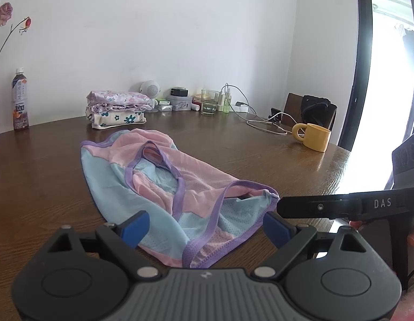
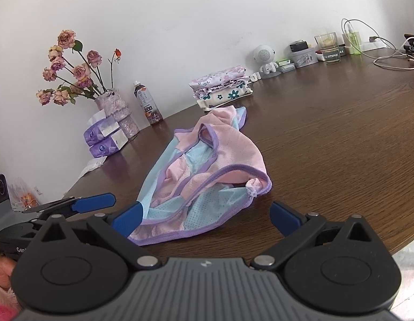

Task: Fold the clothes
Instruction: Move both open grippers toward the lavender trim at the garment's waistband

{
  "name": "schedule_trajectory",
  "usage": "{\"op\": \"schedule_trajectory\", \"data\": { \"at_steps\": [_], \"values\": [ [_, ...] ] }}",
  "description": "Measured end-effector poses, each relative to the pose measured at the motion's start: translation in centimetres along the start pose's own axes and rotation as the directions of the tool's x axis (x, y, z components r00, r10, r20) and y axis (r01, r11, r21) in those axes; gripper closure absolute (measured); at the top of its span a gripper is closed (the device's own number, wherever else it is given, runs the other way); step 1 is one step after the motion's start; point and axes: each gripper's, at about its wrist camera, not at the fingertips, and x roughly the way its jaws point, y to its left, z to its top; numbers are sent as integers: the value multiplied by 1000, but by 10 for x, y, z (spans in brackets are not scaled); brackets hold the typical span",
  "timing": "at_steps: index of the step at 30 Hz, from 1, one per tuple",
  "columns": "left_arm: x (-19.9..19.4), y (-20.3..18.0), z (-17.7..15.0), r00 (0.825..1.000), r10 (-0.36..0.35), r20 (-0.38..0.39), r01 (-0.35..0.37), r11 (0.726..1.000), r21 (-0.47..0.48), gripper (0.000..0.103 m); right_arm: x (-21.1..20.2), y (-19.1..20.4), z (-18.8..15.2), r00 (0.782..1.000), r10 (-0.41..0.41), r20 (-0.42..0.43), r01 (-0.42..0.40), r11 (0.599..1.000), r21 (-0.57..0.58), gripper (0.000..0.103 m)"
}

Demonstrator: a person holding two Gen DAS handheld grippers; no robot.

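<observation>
Both hand-held grippers, left (image 1: 204, 227) and right (image 2: 207, 218), gape empty at the garment's (image 1: 164, 187) near hem; its long axis runs away toward the folded stack (image 1: 117, 109).

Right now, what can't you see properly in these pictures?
- Near hem of the garment: left wrist view, hidden behind the left gripper.
- Bottle label: right wrist view, too small to read.
- Yellow mug: right wrist view, cut off by the edge.

Both grippers, left gripper (image 1: 205, 226) & right gripper (image 2: 205, 218), are built w/ black linkage arms, blue finger pads, silver pivot screws & ribbed grey housing; "DAS" is printed in white on one finger.
</observation>
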Motion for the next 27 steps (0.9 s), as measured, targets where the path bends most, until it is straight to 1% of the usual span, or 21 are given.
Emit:
{"op": "schedule_trajectory", "data": {
  "at_steps": [9, 14, 27],
  "values": [
    [4, 1, 9, 998, 56, 15, -56, 998, 23, 11, 3, 2, -1, 999, -39, -26, 39, 999, -15, 0],
    [10, 2, 11, 999, 51, 10, -51, 998, 23, 11, 5, 2, -1, 997, -63, -45, 62, 998, -25, 0],
    [13, 7, 7, 998, 61, -6, -61, 998, 8, 11, 11, 2, -2, 995, -80, -63, 78, 996, -35, 0]
  ]
}}
